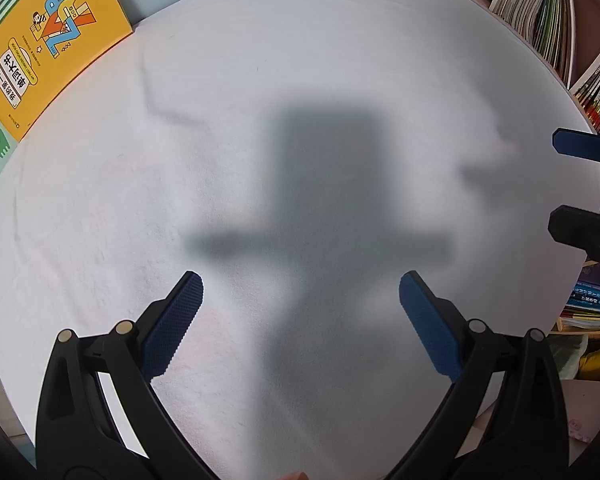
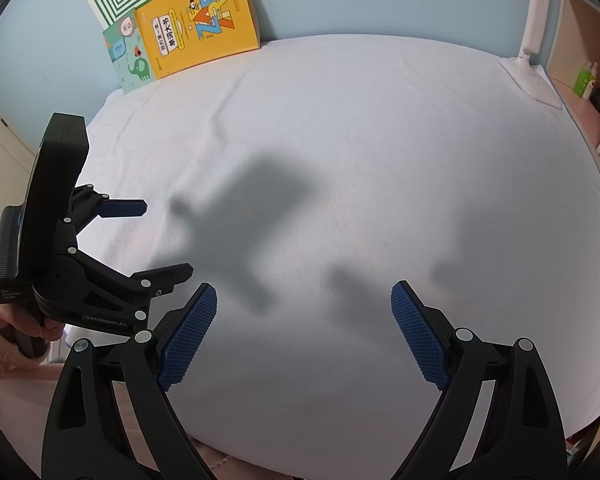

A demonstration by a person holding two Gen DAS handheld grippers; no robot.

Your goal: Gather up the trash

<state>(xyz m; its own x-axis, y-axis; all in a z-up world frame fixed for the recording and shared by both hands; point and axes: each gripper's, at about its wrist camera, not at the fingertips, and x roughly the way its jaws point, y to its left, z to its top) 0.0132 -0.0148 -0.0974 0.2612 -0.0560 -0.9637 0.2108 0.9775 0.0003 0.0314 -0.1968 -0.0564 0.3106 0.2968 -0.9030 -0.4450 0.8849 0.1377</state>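
While both claws hover over the white cloth (image 2: 340,128) covering the table, I log no trash in either wrist view: the fabric shows only creases and the shadows of my tools. My left gripper (image 1: 300,312) stands wide open with nothing between its blue pads (image 1: 176,320); my right gripper (image 2: 304,328) is equally spread and empty. From the right wrist view the left gripper (image 2: 156,240) appears side-on, held in my left hand (image 2: 8,332), also parted. Along the far wall lean a yellow book (image 2: 204,28) and a green elephant book (image 2: 130,60); a white lamp base (image 2: 534,80) sits at the far right corner. Judgement: either collection is finished or the trash lies outside these views; I cannot tell which. No bin is visible.
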